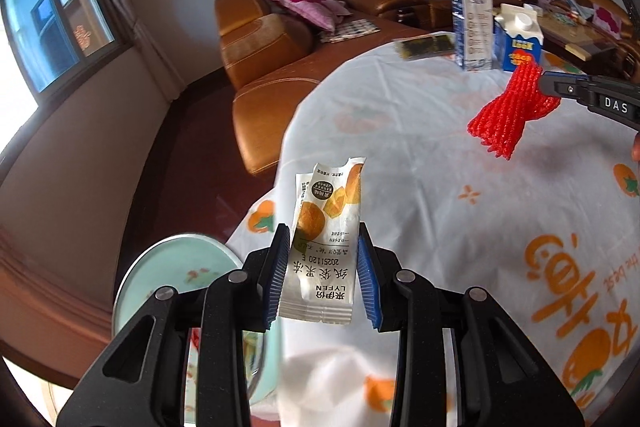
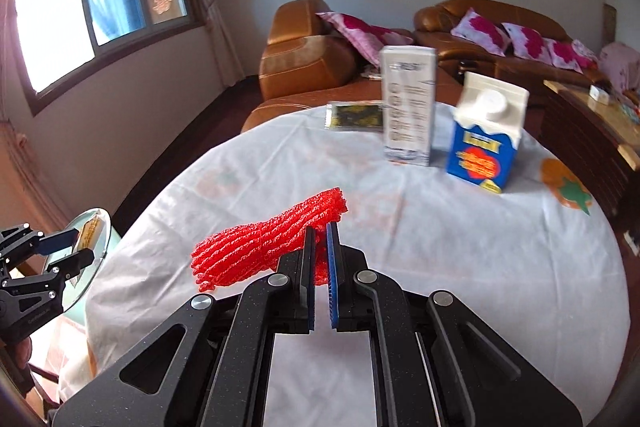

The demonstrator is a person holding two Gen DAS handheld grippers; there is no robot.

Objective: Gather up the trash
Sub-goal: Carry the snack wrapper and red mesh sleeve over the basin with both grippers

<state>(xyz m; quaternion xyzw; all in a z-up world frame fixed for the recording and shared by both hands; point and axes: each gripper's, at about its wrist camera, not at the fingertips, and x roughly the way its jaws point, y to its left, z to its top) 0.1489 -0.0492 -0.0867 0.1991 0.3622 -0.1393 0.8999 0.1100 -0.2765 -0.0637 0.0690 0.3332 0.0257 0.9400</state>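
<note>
L gripper half open; snack wrapper sits loosely between fingers, over table edge above bin. R gripper clamps red foam net above table. Risk: wrapper drifts, misses bin; net's thin pinch slips.

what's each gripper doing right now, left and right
Left gripper: jaws wide, snack wrapper between them, apparently loose.
Right gripper: closed on the red foam net.

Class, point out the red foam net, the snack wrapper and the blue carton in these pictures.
Red foam net (image 2: 256,247): right wrist view, mid-body.
Snack wrapper (image 1: 326,239): left wrist view, printed front.
Blue carton (image 2: 482,159): right wrist view, front face.
</note>
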